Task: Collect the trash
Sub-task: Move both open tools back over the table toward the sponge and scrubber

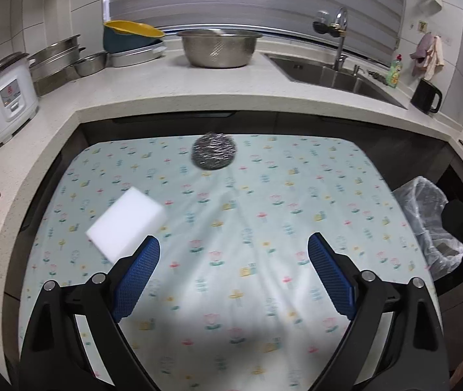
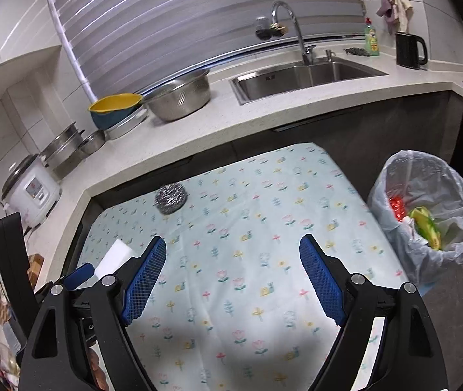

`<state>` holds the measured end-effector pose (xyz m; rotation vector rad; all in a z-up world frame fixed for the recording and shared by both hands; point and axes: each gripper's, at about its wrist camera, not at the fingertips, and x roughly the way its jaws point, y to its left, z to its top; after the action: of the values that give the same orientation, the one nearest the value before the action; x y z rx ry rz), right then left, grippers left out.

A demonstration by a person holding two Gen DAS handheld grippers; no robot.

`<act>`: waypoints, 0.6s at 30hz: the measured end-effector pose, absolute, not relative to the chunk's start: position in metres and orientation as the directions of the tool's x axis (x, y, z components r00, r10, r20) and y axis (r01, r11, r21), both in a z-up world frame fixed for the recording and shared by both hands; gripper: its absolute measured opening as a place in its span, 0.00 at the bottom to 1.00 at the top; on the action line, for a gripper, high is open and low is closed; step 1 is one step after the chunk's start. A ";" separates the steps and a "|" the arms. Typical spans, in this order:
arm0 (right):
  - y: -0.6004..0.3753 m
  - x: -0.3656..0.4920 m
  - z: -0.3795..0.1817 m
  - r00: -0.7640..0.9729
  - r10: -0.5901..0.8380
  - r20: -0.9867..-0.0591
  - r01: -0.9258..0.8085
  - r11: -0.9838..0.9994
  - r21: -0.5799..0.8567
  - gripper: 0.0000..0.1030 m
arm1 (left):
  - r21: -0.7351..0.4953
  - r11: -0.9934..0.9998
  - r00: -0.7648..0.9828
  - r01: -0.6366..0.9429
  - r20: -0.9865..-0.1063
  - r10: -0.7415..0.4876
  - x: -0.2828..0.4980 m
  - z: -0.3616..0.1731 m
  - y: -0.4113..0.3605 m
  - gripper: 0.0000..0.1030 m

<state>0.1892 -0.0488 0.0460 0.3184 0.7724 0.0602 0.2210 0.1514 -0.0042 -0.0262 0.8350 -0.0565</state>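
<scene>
Left gripper (image 1: 234,247) jaws spread wide, nothing between them, hovering over the flowered tablecloth (image 1: 231,228). Right gripper (image 2: 233,251) also wide apart and empty, over the same cloth.

White sponge block (image 1: 126,224) lies just ahead-left of the left gripper's left finger; looks light, soft, squashy. Best taken across its short sides, should compress and hold easily. Steel wool scrubber (image 1: 214,151) sits near the far edge of the table, centre; light, springy, rough, unlikely to slip. Pinch through the middle of the ball.

Trash bin (image 2: 427,208) with clear liner stands off the right edge of the table, lower than the top, already holding coloured wrappers.

Room: cloth is bare between the two items and the right edge, so a clear carry path rightward. Counter (image 1: 166,97) overhangs close behind the scrubber, so approach it from the near side.
</scene>
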 end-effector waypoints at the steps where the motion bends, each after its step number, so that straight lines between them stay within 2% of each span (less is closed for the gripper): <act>1: -0.044 0.191 0.044 0.714 0.173 -0.679 0.058 0.951 0.304 0.78 | -0.043 0.999 0.668 0.032 -0.743 -0.053 0.222 -0.006 0.158 0.87; 10: -0.001 0.217 0.025 0.674 0.201 -0.711 0.017 0.958 0.287 0.78 | -0.009 0.999 0.642 -0.038 -0.766 0.018 0.233 -0.034 0.220 0.88; 18: 0.025 0.247 0.006 0.644 0.221 -0.732 -0.005 0.958 0.285 0.78 | 0.018 1.000 0.611 -0.009 -0.791 0.020 0.250 -0.067 0.256 0.90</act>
<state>0.2469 0.0250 0.0056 0.2684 0.8643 0.1306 0.2497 0.2563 -0.0668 0.0124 0.9127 0.0170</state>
